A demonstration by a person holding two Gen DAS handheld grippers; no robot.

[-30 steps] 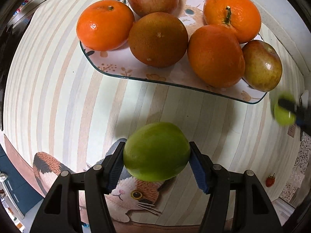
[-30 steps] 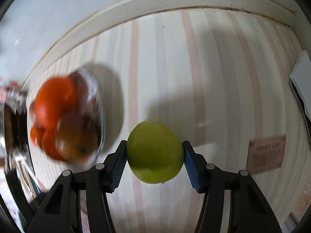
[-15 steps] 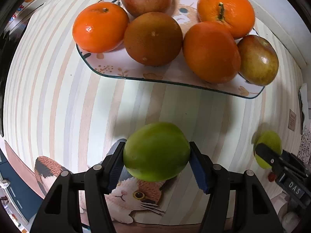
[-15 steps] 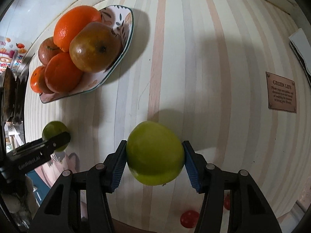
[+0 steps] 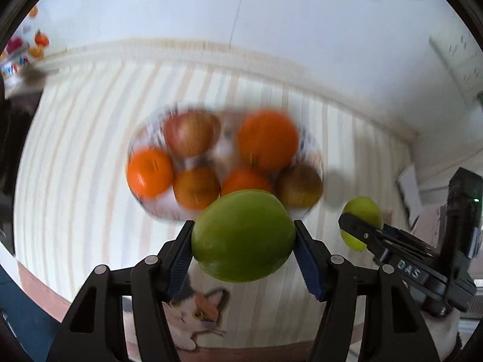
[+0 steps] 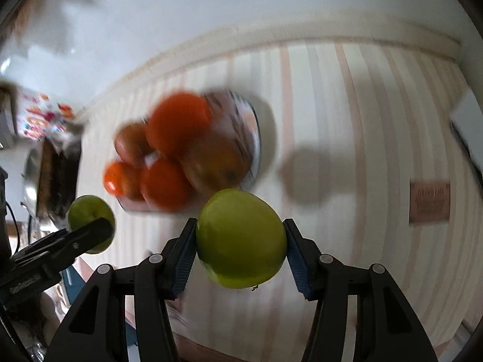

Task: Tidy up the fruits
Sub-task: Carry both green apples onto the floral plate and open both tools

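My left gripper (image 5: 243,242) is shut on a green apple (image 5: 243,238), held above the striped tabletop in front of the fruit plate (image 5: 157,208). My right gripper (image 6: 240,241) is shut on a second green apple (image 6: 241,238), also in the air. The plate holds several oranges (image 5: 267,140) and reddish apples (image 5: 190,134), all blurred. The right gripper with its apple (image 5: 360,221) shows at the right of the left wrist view. The left gripper with its apple (image 6: 90,221) shows at the left of the right wrist view. The plate also shows in the right wrist view (image 6: 255,147).
A white wall runs behind the table's far edge. A brown label (image 6: 430,202) lies on the tablecloth at right. A cat print (image 5: 196,313) marks the cloth near the front edge. Dark and metal kitchen items (image 6: 51,169) stand at the far left.
Both grippers have lifted and pulled back from the table with their apples. The plate now looks smaller and farther away, and the wall has come into view. The frames are motion-blurred.
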